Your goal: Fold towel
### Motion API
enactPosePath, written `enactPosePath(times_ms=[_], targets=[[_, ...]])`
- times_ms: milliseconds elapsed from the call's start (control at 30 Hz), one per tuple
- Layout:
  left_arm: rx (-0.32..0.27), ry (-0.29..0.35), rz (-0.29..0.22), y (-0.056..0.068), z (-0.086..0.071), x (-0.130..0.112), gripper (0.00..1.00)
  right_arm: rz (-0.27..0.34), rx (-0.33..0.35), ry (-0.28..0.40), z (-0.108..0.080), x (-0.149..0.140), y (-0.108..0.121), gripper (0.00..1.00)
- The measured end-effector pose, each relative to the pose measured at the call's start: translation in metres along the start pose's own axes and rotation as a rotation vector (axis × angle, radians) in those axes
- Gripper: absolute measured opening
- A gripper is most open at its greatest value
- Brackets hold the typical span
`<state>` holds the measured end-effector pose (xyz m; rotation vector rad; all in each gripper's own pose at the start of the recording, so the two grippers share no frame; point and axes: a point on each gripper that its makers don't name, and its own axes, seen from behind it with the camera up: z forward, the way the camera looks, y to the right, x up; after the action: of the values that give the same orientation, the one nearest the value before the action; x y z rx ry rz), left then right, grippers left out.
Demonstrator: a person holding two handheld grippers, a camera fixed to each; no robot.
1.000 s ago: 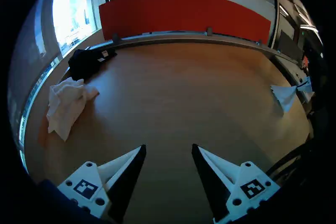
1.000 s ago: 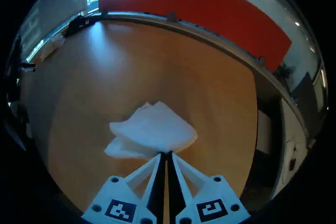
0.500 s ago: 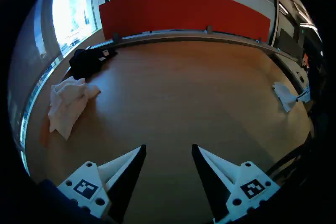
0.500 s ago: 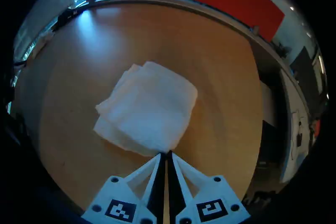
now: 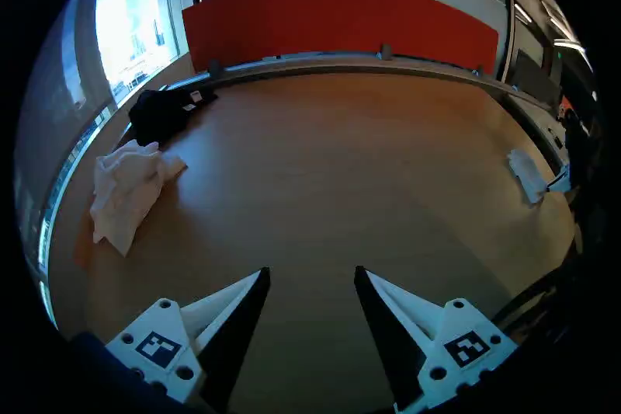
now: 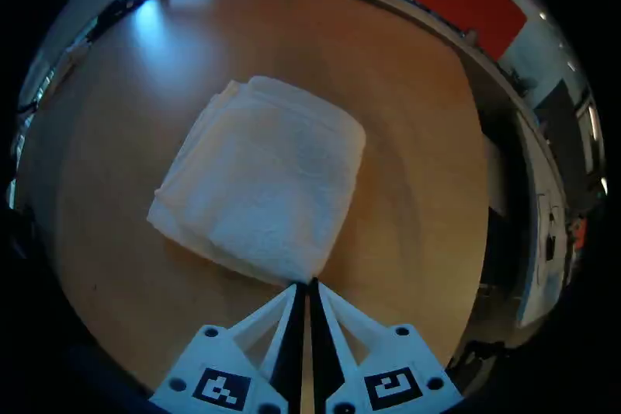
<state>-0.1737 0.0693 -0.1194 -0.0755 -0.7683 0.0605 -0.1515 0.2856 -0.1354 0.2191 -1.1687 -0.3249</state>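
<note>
A white towel [image 6: 264,181] folded into a thick square lies flat on the wooden table [image 6: 404,181] in the right gripper view. My right gripper [image 6: 307,286] is shut, its fingertips pinching the towel's near corner. The same folded towel [image 5: 528,173] appears small at the table's far right edge in the left gripper view. My left gripper [image 5: 310,278] hovers open over bare wood near the table's front, holding nothing. A second white towel [image 5: 124,189] lies crumpled at the left side of the table.
A black bundle [image 5: 159,113] rests at the back left corner beyond the crumpled towel. A red partition [image 5: 341,22] runs along the table's far edge, with windows to the left. Bare wood [image 5: 334,150] spans the table's middle.
The right gripper has lowered the folded towel from hanging above the table until it lies spread flat. The left gripper has stayed in place.
</note>
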Motion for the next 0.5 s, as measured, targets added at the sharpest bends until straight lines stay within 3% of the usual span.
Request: enactPosePath(times_ms=[333,500], targets=[[0.002,0.002,0.002,-0.0006,0.0000,0.0018,0.80,0.005,-0.009,-0.004,0.0023,-0.0013,0.0000,0.07],[0.001,0.003,0.002,-0.0009,0.0004,0.0033,0.80,0.009,-0.016,0.001,0.0010,-0.0014,0.0014,0.14]])
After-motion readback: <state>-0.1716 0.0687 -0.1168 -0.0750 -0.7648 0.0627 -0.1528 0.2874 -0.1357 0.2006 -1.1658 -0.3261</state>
